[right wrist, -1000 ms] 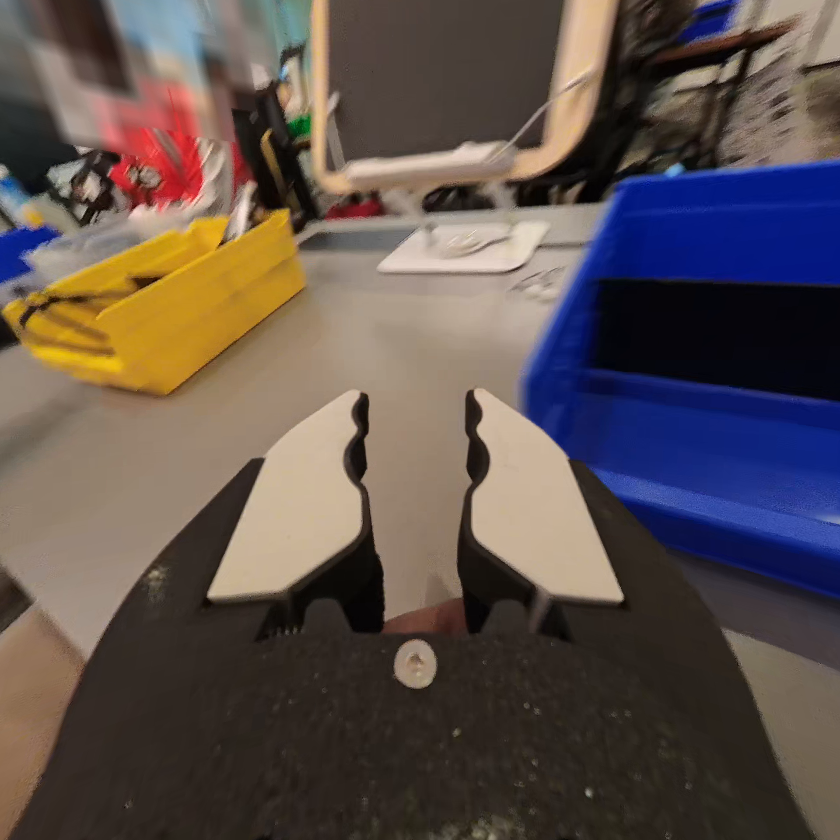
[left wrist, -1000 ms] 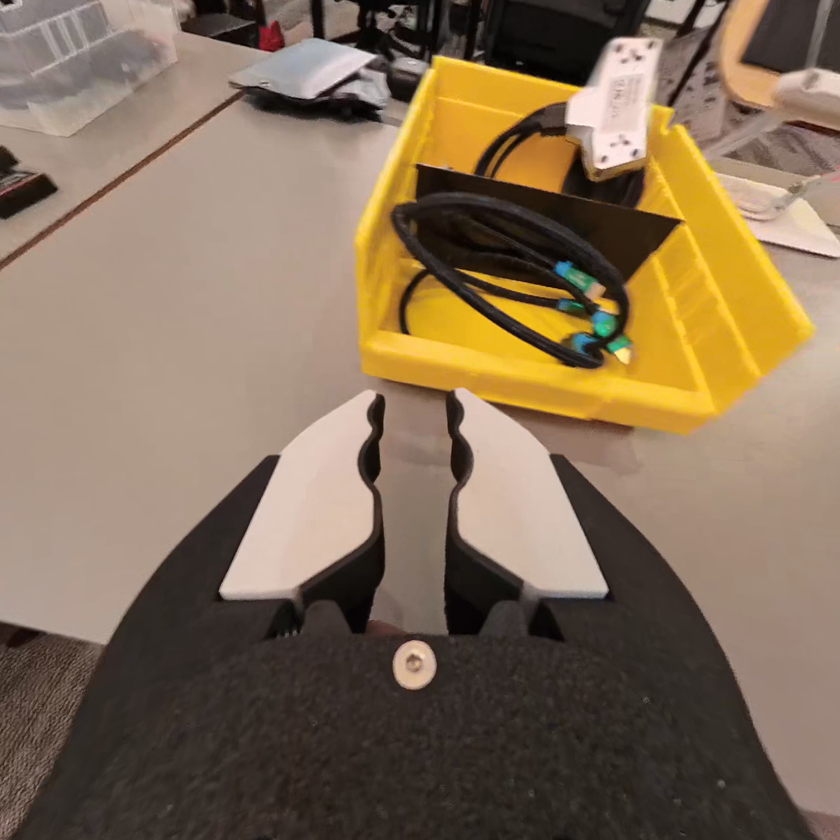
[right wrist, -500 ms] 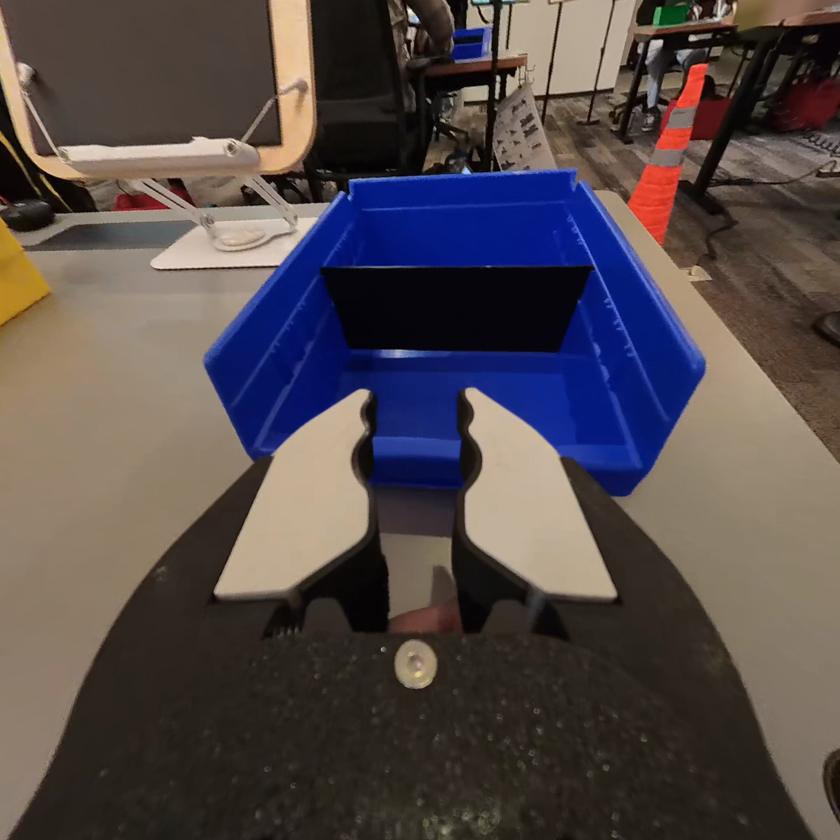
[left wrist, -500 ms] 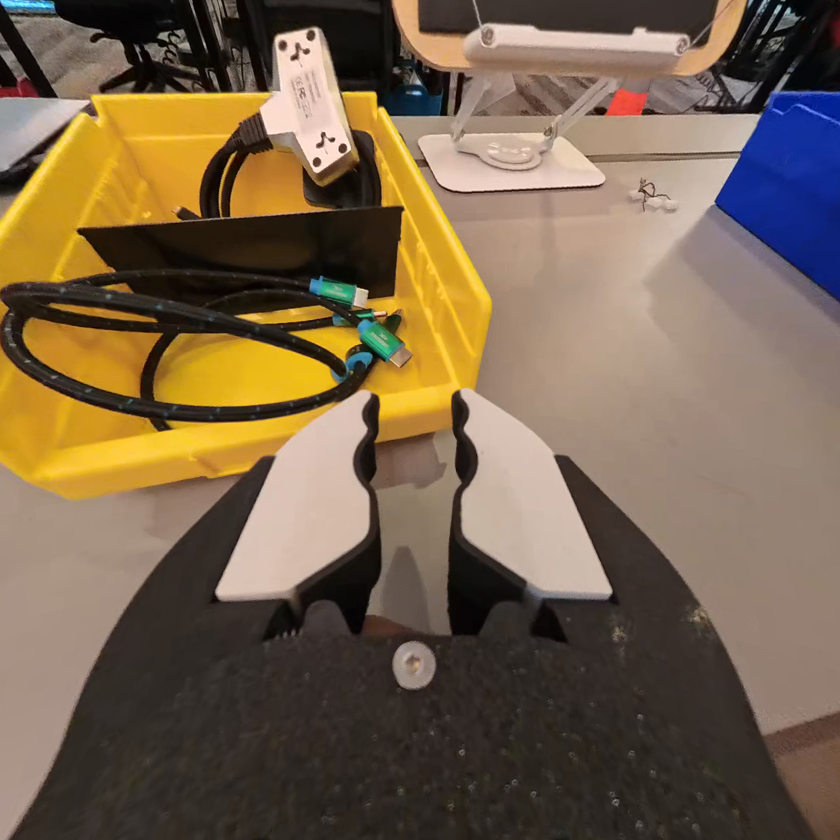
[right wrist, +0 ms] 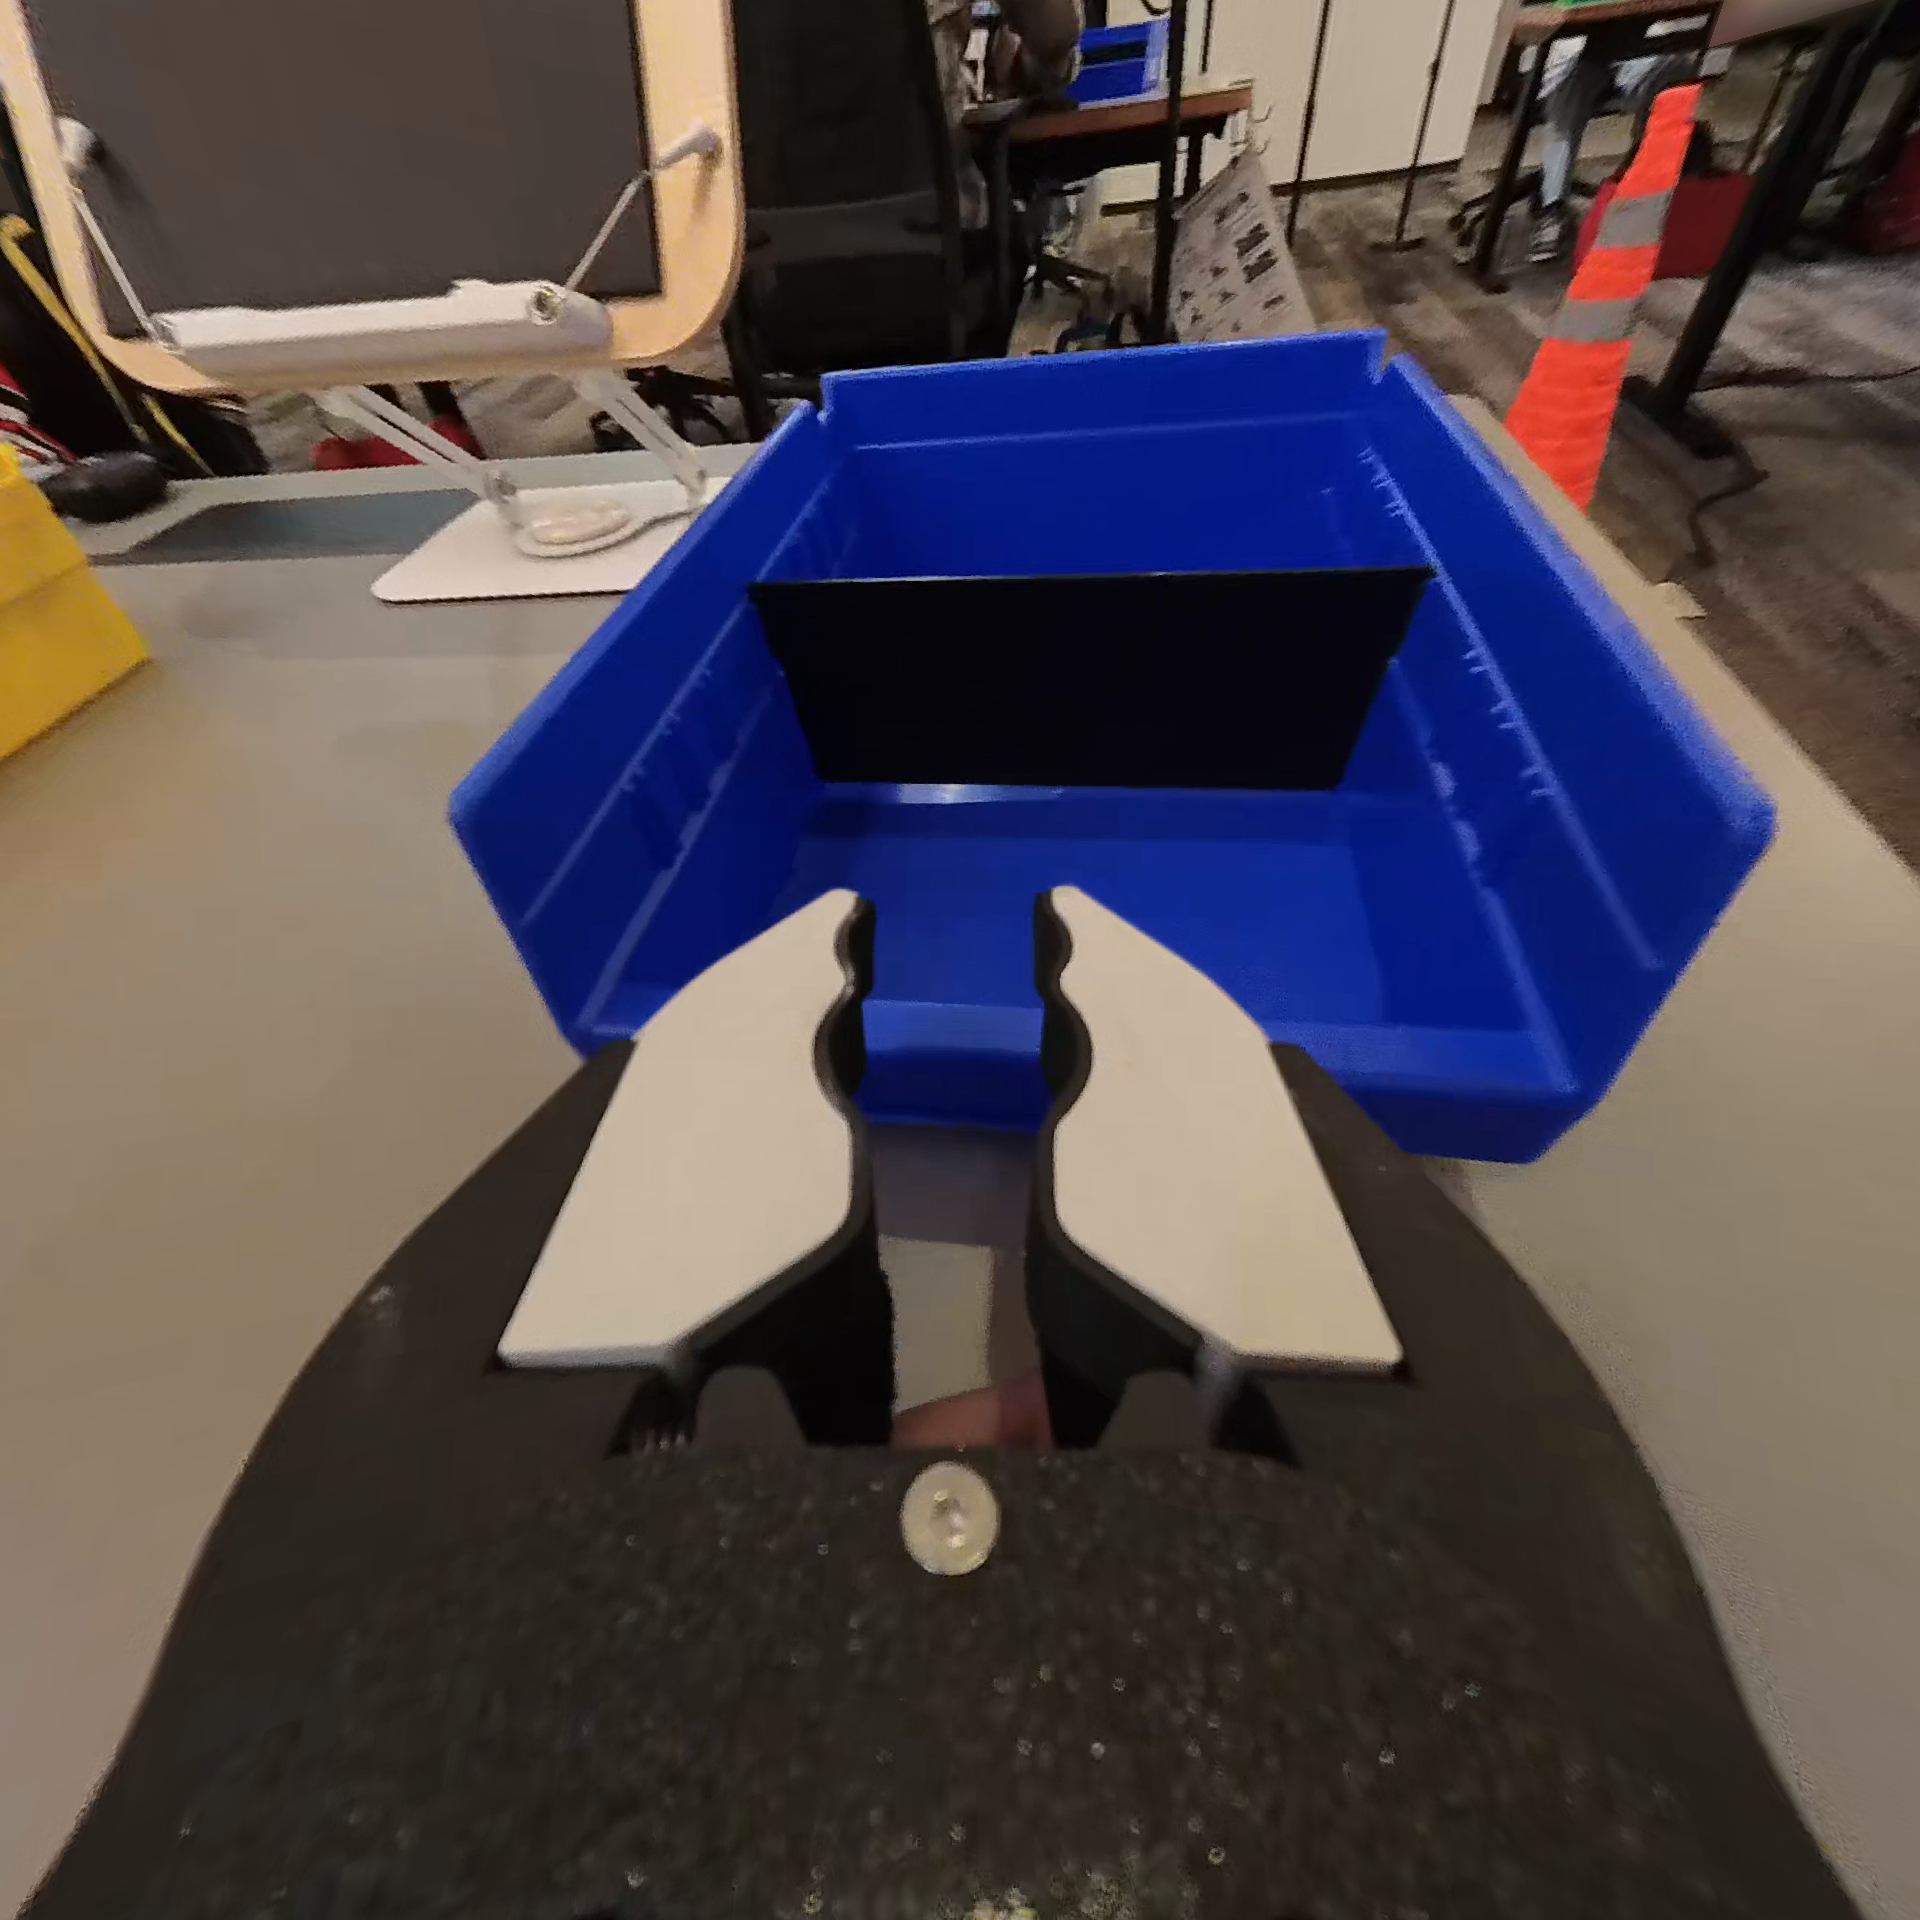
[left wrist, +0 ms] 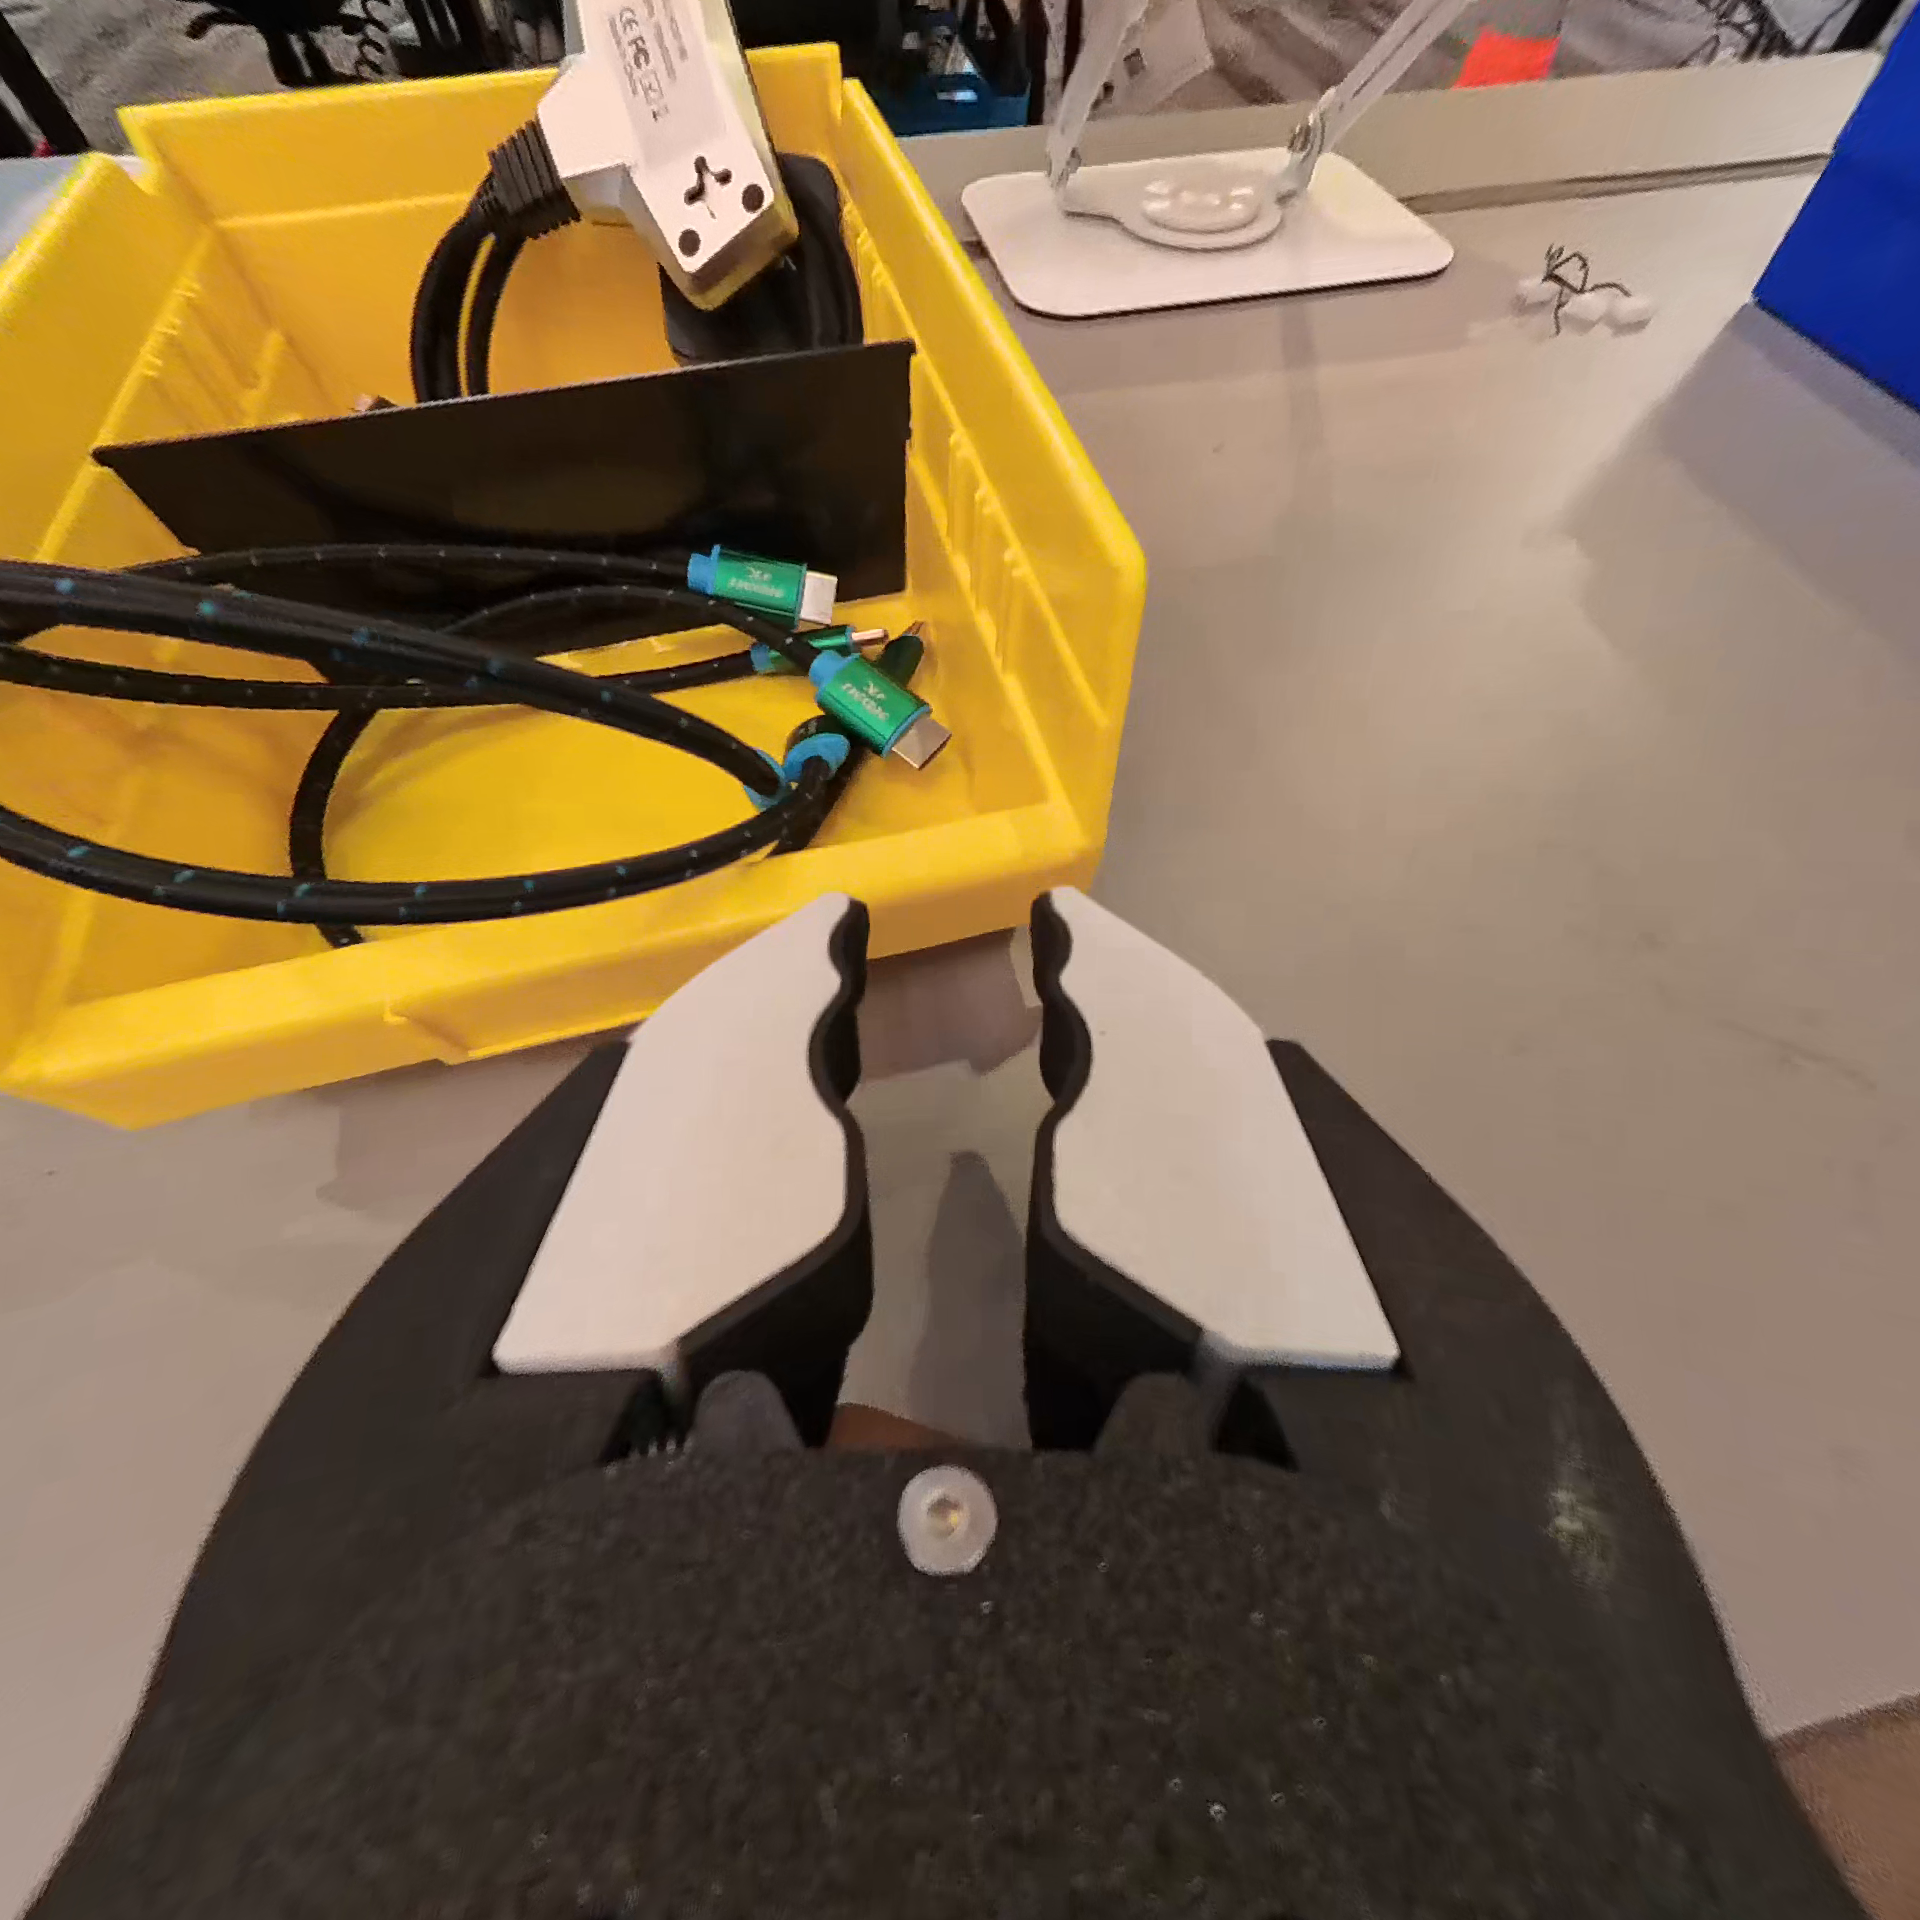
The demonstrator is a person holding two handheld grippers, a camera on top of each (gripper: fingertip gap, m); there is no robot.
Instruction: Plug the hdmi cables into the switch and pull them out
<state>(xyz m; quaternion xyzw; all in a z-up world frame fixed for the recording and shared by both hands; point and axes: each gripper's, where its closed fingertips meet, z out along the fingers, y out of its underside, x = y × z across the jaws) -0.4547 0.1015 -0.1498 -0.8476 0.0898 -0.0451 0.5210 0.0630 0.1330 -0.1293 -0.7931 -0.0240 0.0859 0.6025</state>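
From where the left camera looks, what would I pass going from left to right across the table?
Yellow bin holding the braided cables → white stand base → small white clip with black wire → edge of the blue bin. The left tool sits open in the foreground.

Parted fingers (right wrist: 727,1122) before blue bin (right wrist: 1621,727)

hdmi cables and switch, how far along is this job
Nothing looks done: the cables lie loose in the yellow bin's front section, the switch behind the divider. Nothing in hand: left gripper and right gripper are open, empty. All plugging and unplugging remains.
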